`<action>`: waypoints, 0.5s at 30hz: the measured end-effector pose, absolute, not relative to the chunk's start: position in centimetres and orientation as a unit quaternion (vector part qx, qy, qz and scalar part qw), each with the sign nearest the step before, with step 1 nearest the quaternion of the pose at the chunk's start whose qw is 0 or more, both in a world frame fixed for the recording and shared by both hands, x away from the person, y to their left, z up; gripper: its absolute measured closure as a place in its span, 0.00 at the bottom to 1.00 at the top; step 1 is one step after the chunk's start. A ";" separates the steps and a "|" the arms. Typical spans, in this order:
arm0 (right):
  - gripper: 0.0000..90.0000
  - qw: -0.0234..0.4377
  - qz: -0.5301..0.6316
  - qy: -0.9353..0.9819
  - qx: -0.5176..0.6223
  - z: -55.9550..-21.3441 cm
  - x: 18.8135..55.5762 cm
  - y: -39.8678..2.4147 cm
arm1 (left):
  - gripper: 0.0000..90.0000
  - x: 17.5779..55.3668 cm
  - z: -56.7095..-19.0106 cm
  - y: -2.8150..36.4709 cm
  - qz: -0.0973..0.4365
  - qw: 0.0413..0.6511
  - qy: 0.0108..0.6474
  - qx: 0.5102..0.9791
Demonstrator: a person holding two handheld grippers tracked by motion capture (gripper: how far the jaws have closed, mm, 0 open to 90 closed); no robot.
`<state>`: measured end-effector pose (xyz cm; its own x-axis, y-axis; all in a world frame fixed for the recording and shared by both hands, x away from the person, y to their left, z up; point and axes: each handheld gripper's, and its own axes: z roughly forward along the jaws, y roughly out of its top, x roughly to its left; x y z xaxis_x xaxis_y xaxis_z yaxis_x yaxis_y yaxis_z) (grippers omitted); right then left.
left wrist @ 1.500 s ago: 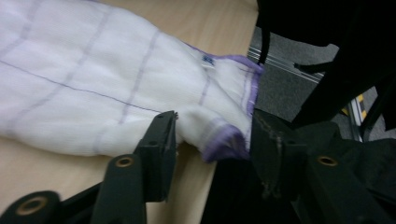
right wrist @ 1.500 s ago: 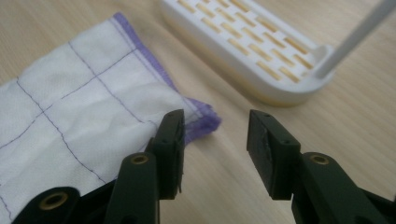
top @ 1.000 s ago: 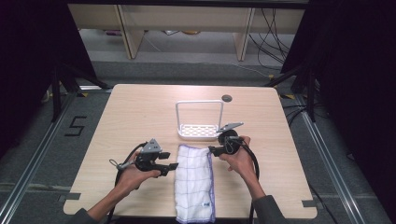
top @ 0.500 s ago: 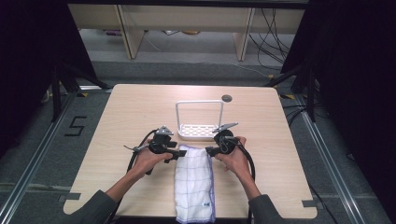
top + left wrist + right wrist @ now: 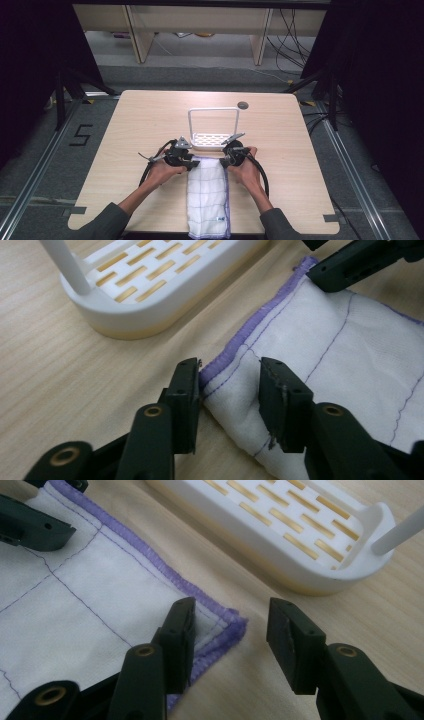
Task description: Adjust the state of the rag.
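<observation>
Cloth (image 5: pixel 208 195) just before white rack (image 5: pixel 212 141); left gripper (image 5: pixel 229 385), right gripper (image 5: pixel 231 625) jaws closing, still apart, astride its far corners.

Wide bare table (image 5: pixel 135 125) is left open across the left and right thirds of the high view. Passage straight ahead at the centre is blocked by the white rack (image 5: pixel 213 141), whose upright frame stands just beyond the far edge of the cloth (image 5: pixel 207 192). Only a narrow strip of bare wood is left between the rack's base and that edge. The small dark grommet (image 5: pixel 243 105) lies flush, above the rack.
</observation>
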<state>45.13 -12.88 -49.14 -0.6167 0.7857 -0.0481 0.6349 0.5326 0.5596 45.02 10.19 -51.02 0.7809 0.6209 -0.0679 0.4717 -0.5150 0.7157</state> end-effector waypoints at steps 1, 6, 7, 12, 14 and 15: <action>0.61 0.145 0.255 0.863 0.412 -49.2 45.2 -12.9 | 0.70 45.0 -51.0 10.2 0.102 0.377 0.316 0.865; 0.55 0.152 0.272 0.854 0.418 -48.5 45.0 -13.1 | 0.79 44.9 -51.0 10.1 0.100 0.380 0.305 0.867; 0.53 0.153 0.276 0.852 0.417 -48.4 45.0 -13.1 | 0.81 44.8 -51.0 10.1 0.101 0.379 0.303 0.868; 0.50 0.136 0.265 0.856 0.423 -48.8 45.0 -12.6 | 0.85 44.7 -51.0 9.9 0.106 0.378 0.296 0.871; 0.53 0.136 0.255 0.861 0.419 -49.2 45.2 -12.7 | 0.87 44.7 -51.0 9.9 0.107 0.379 0.296 0.870; 0.53 0.136 0.255 0.861 0.419 -49.2 45.2 -12.7 | 0.87 44.7 -51.0 9.9 0.107 0.379 0.296 0.870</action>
